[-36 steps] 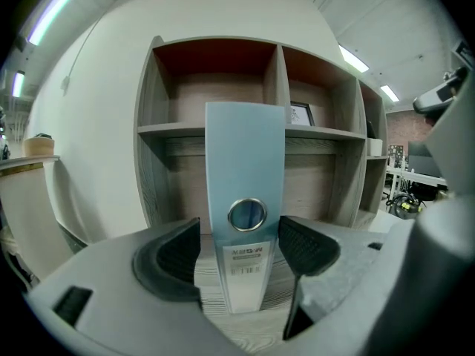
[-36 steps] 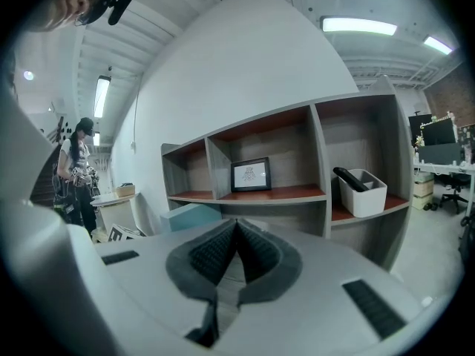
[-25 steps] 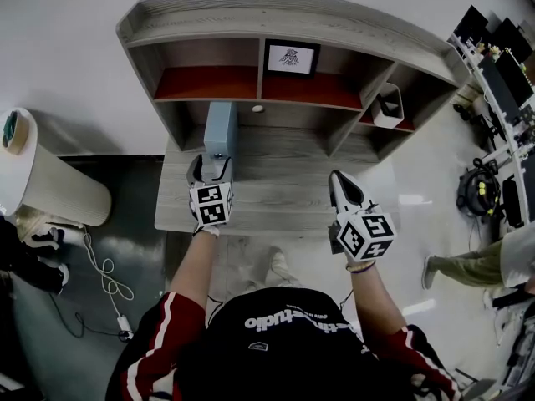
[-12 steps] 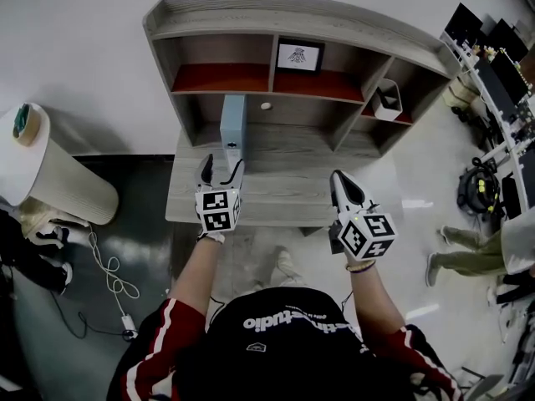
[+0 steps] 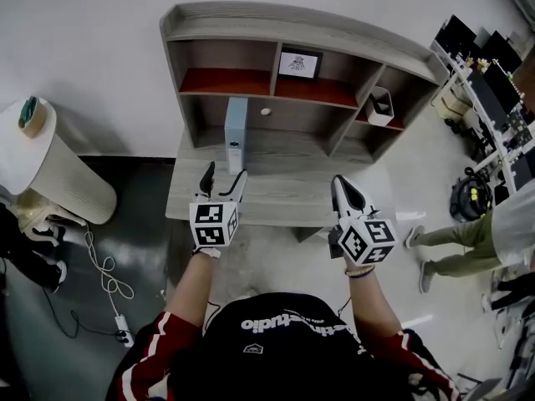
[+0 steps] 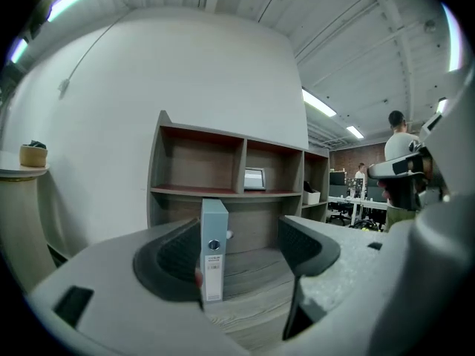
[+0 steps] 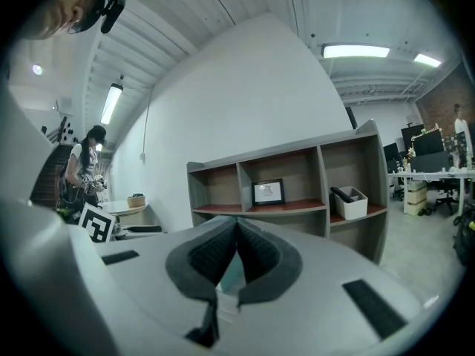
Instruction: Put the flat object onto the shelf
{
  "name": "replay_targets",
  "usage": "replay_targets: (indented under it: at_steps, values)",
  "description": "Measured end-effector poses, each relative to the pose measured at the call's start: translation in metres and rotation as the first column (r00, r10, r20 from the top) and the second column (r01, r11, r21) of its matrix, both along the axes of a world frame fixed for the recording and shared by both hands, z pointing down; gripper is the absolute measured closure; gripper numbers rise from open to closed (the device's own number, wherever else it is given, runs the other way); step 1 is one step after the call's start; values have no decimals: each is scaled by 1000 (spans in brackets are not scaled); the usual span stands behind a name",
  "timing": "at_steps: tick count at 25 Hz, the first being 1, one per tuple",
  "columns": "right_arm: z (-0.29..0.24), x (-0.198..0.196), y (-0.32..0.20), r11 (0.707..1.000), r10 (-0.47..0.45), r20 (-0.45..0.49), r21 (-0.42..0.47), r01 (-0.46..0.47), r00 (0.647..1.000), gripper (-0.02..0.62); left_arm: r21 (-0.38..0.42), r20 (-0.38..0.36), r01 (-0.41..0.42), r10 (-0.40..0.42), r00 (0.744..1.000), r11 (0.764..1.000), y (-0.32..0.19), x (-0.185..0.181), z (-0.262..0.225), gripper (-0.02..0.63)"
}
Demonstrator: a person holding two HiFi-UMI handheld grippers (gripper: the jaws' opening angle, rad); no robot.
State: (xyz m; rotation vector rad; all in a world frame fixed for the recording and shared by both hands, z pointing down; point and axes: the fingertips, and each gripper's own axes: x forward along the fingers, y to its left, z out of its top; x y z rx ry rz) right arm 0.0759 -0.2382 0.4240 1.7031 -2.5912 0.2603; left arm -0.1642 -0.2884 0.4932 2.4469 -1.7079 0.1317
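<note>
Change: left gripper (image 5: 223,176) has drawn back from the pale blue flat binder (image 5: 236,132). It was at the binder's base a second ago, and a clear gap now lies between them.
Flat object: the binder (image 6: 214,251) stands upright on its narrow edge on the grey wood-grain desk top (image 5: 284,192). It is below the shelf compartments, not in one. Its spine, with a round hole and a white label, faces the left gripper.
Left jaws: spread wide apart in the left gripper (image 6: 241,254) view, with nothing touching the dark pads. The binder shows beyond them, nearer the left pad.
Right jaws: the right gripper (image 5: 338,182) has its pads pressed together, as its own view (image 7: 236,254) shows, and it holds nothing. It hovers over the desk's front right part.
Shelf: the grey wooden shelf unit (image 5: 251,15) has red-lined compartments. A small black-framed picture (image 5: 298,63) stands in the middle one and a white bin (image 5: 378,107) in the right one.
Surroundings: a cream ribbed round stand (image 5: 52,170) is on the floor to the left. A person in khaki trousers (image 5: 464,245) is on the floor to the right.
</note>
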Motion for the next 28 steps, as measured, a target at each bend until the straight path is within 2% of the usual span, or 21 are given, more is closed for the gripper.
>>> replay_targets:
  at_steps: [7, 17, 24, 28]
  values:
    - [-16, 24, 21, 1000, 0, 2, 22, 0, 1000, 592, 16, 25, -37, 36, 999, 999, 32, 17, -24, 288]
    - [-49, 82, 69, 996, 30, 12, 79, -31, 999, 592, 87, -8, -35, 36, 999, 996, 89, 43, -85, 290]
    - [-60, 103, 91, 992, 43, 14, 114, -44, 999, 592, 140, -18, 0, 3, 1000, 990, 126, 48, -118, 314]
    - [-63, 104, 99, 990, 38, 19, 132, -40, 999, 592, 152, 3, 45, -46, 999, 987, 137, 44, -124, 360]
